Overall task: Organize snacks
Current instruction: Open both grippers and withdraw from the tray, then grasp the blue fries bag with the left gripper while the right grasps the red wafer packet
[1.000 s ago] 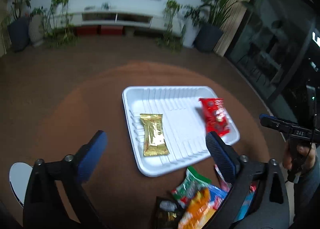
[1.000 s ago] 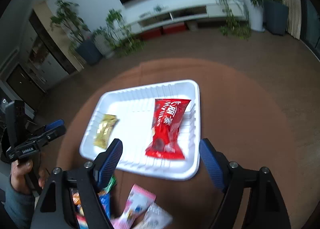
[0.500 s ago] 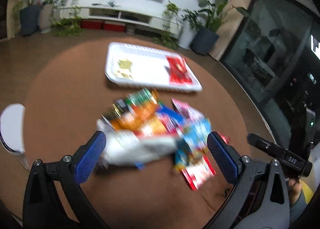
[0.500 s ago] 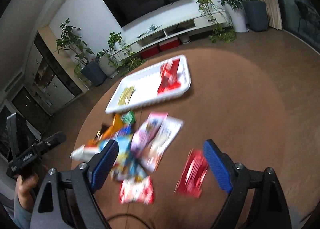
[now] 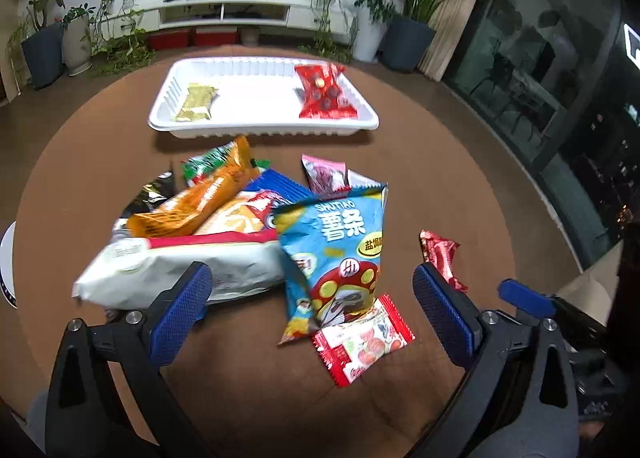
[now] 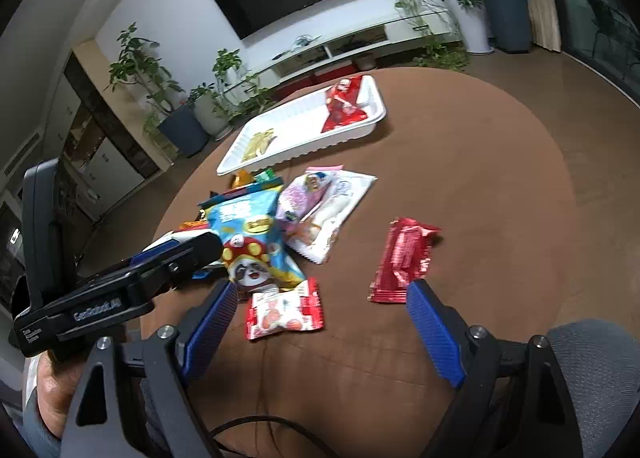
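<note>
While both of your grippers hang empty near your body, the next pick is best made from the loose edge of the snack pile, not its tangled middle. Take the white tray [image 5: 362, 126] as the landmark: it sits at the far side of the round brown table [image 6: 500, 178], already holding a gold packet [image 5: 196, 102] at its left end and a red candy bag [image 5: 323, 92] at its right end. The pile lies on your side of the tray. Nearest you, a small red-and-white strawberry packet [image 6: 285, 312] lies flat, touching the lower edge of a blue chip bag [image 5: 340, 246]. A crinkled red wrapper [image 6: 402, 260] lies alone, well apart from the pile, to its right.

Your right gripper [image 6: 320, 332] is spread wide, tilted down toward the table, with the strawberry packet between its blue pads and the red wrapper beside its right one. Your left gripper [image 5: 308, 314] is likewise spread wide, low and angled forward over the blue chip bag. I judge the lone wrapper easiest: lower squarely, pinch across its narrow width, and lift before carrying it to the tray's bare centre.
</note>
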A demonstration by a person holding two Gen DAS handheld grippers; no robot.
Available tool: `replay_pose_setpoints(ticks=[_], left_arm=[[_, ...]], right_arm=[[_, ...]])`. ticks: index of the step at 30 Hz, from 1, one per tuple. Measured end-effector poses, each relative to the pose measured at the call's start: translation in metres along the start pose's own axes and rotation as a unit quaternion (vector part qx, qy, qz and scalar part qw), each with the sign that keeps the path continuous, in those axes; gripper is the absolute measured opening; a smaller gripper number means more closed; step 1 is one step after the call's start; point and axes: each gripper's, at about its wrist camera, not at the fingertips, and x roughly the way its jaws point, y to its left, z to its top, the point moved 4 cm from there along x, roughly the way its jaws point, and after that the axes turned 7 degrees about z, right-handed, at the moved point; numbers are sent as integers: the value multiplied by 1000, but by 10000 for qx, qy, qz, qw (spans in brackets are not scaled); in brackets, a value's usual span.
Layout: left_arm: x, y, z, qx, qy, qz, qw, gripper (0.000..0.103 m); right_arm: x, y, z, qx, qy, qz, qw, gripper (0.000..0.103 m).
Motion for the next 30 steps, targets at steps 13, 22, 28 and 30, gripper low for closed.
replay_pose_setpoints(ticks=[13, 22, 28, 30], left_arm=[[39, -5, 10, 206, 214, 467, 9985, 88], [57, 2, 11, 152, 434, 189, 9988, 49], [58, 11, 13, 58, 437, -15, 9990, 41], [57, 14, 13, 30, 426, -53, 9991, 40]], right_arm=[[-1, -21, -8, 285, 93, -209, 9993, 88], [1, -24, -15, 306, 183, -210, 9991, 88], [3, -26, -13, 291, 221, -268, 9990, 88], [5, -28, -11, 297, 246, -300, 9988, 88]])
